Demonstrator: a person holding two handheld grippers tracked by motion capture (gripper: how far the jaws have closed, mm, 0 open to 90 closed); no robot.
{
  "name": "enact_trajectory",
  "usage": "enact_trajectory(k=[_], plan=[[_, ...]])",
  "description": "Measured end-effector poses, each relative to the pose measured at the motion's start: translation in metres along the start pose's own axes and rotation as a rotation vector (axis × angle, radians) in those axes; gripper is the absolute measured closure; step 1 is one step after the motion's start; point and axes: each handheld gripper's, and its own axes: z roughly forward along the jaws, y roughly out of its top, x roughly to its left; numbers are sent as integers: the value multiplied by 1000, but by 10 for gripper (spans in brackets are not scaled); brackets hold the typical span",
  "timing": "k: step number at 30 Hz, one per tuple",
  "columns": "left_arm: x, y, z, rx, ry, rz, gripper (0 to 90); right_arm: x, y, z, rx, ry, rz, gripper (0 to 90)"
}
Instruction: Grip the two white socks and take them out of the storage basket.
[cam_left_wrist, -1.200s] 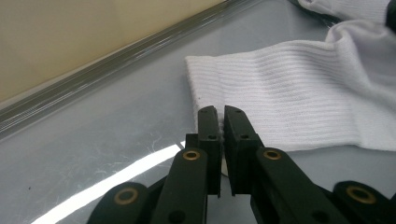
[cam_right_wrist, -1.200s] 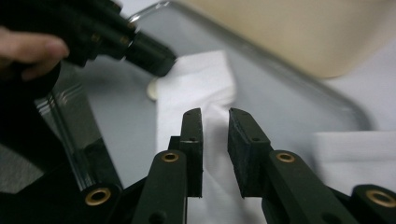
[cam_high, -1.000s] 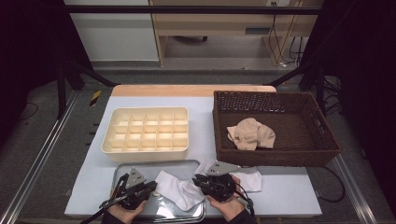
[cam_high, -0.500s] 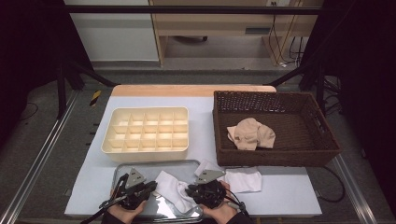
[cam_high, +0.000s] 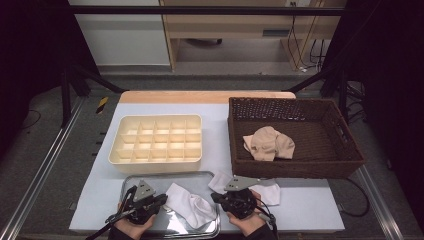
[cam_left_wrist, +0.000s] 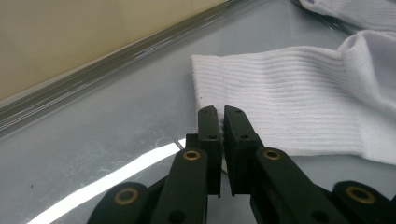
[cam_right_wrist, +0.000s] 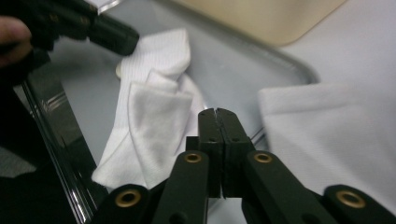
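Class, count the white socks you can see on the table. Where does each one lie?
2. One sock lies on the metal tray; the other lies on the table, right of the tray, before the basket. Others may be hidden.

The surface (cam_high: 310, 210) is pale blue-white with a wooden strip along its far edge. Directly on it lie a cream divided organiser tray (cam_high: 156, 145), a dark wicker basket (cam_high: 295, 172) to its right, a shiny metal tray (cam_high: 200, 176) at the near edge and, just beside that, a white sock (cam_high: 267, 191).
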Motion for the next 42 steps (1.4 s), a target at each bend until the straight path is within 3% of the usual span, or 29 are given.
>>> enact_trajectory(k=[4,9,13,15,17,18,19,20,21,23,24,26,30,32,37,38,42], plan=[[0,0,0,-1,-1,1,854,8,-3,20,36,5,-18,781],[0,0,0,-2,0,2,854,14,-5,33,65,-17,-56,747],[0,0,0,-1,0,1,854,18,-3,36,80,-5,-56,872],[0,0,0,-2,1,2,854,18,-2,34,90,-9,-63,879],[0,0,-1,-4,4,-2,855,16,1,26,66,-28,-56,882],[1,-1,-2,-2,6,0,855,12,3,9,26,-40,-33,880],[2,-1,-2,-2,6,0,855,12,3,9,26,-40,-33,880],[3,-1,-3,-1,9,-4,855,7,1,-11,-8,-77,-21,878],[3,-1,-3,-1,9,-4,855,7,1,-11,-8,-77,-21,878],[3,-1,-3,-3,10,-9,855,0,-5,-27,-24,-118,10,876],[2,-2,-4,-1,12,-5,855,-8,-13,-32,-4,-148,41,849],[2,-2,-4,0,11,-1,854,-13,-18,-31,11,-156,57,813],[3,-2,-5,-7,5,-3,845,-20,-16,-34,-30,-158,66,769],[6,0,-9,-36,3,-16,820,-28,-14,-39,-57,-205,77,742],[8,1,-9,-49,11,-18,774,-39,-17,-37,-42,-257,87,715],[8,0,-7,-37,16,-14,769,-44,-18,-37,-31,-285,90,699],[7,-1,-4,-34,18,-12,767,-51,-21,-36,-4,-293,122,680]])
